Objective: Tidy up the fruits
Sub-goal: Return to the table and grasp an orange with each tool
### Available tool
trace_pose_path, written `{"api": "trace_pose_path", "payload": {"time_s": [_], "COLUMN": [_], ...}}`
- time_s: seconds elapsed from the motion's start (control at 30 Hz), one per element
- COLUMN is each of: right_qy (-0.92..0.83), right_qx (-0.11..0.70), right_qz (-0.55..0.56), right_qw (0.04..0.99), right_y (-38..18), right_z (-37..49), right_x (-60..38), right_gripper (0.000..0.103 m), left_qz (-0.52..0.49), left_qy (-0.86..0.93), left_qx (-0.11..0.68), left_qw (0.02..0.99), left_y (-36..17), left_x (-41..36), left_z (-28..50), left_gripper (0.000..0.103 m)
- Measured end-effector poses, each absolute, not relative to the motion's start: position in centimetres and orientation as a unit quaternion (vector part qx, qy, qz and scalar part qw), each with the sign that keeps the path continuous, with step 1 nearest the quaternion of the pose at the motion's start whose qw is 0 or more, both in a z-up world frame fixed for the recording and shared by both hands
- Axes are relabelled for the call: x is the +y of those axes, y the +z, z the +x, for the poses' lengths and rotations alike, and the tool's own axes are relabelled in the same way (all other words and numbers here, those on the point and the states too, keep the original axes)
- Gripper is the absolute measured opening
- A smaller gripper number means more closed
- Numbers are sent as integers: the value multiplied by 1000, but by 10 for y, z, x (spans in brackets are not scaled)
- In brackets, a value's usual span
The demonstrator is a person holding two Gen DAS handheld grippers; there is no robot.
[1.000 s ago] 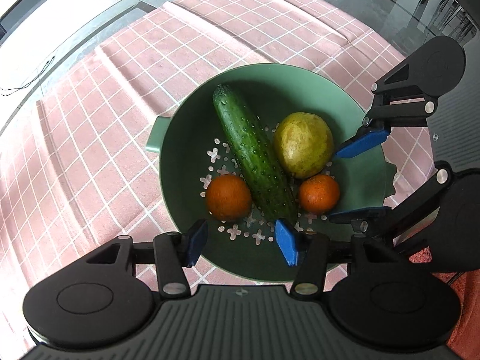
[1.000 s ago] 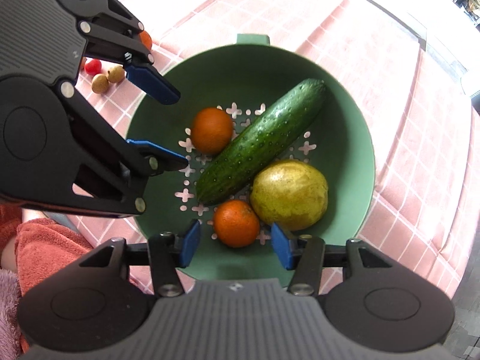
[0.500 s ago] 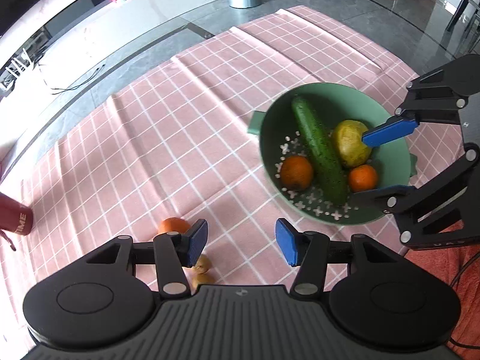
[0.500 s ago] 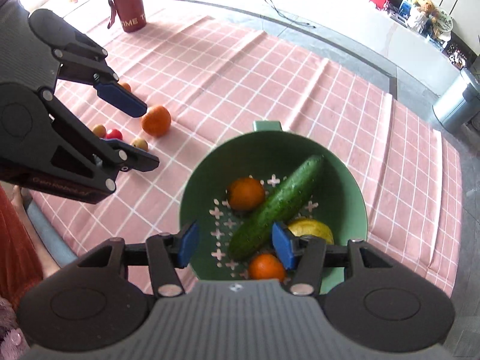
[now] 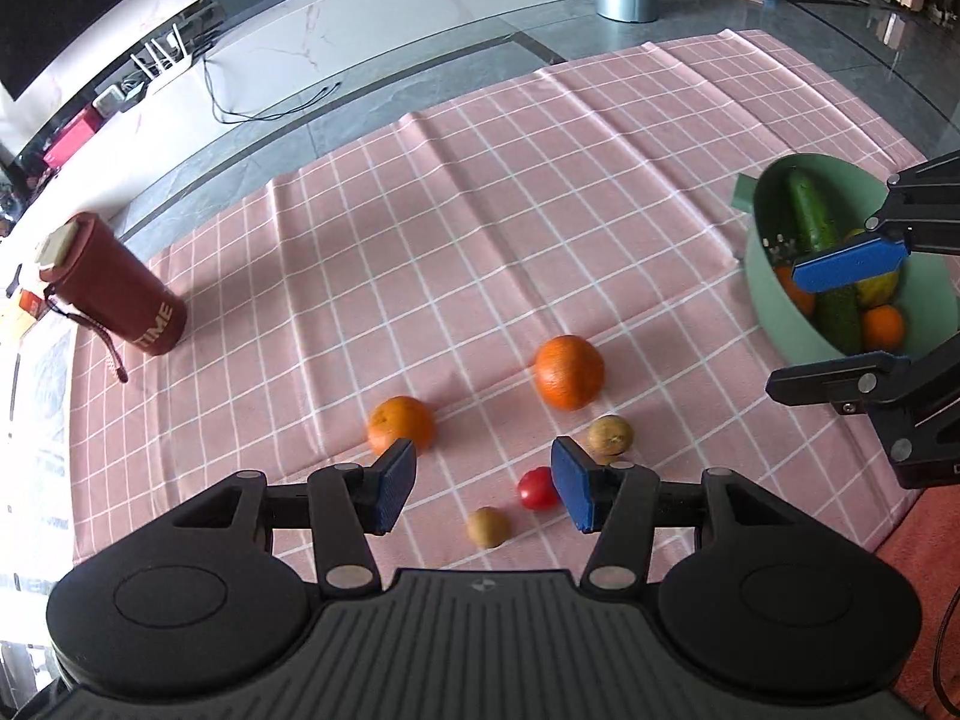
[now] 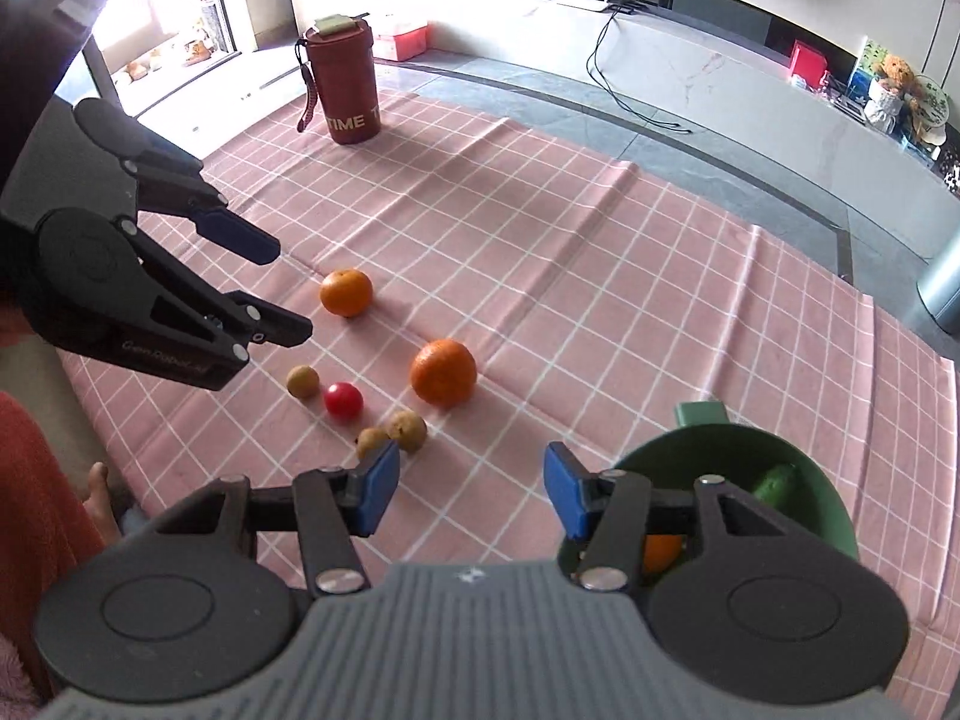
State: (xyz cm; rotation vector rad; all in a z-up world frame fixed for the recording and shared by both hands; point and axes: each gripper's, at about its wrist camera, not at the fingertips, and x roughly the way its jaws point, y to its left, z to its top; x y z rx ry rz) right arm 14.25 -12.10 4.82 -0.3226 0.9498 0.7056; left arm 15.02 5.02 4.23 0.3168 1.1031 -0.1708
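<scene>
Two oranges [image 5: 569, 372] [image 5: 401, 425], a red cherry tomato [image 5: 536, 488] and small brown fruits [image 5: 609, 435] [image 5: 488, 527] lie loose on the pink checked cloth [image 5: 480, 210]. A green colander bowl [image 5: 774, 306] at the right holds a cucumber [image 5: 811, 210], oranges and a yellow fruit. My left gripper [image 5: 483, 492] is open and empty, just above the tomato and brown fruits. My right gripper [image 6: 468, 495] is open and empty, between the loose fruits [image 6: 443, 372] and the bowl [image 6: 828, 516]. It also shows in the left wrist view [image 5: 840, 324] over the bowl.
A dark red insulated bottle [image 5: 114, 294] stands at the cloth's far left corner; it also shows in the right wrist view [image 6: 347, 84]. A red towel or sleeve [image 6: 42, 516] lies at the near edge. A low white counter runs behind the table.
Both grippers have pulled back and up from over the bowl and swung left. The loose fruits and the bottle have come into view. Both stay open.
</scene>
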Motion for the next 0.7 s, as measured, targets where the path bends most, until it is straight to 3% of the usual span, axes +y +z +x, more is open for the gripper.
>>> {"api": "trace_pose_path", "payload": {"time_s": [0.7], "right_qy": [333], "right_qx": [466], "right_qz": [-193], "right_qw": [797], "right_y": [-35], "right_z": [192], "right_x": [-40], "right_gripper": [45], "left_qz": [-1], "left_qy": [-46], "left_qx": [519], "left_qw": [854], "left_y": [-32], "left_x": [133], "left_z": [187], "left_gripper": [62]}}
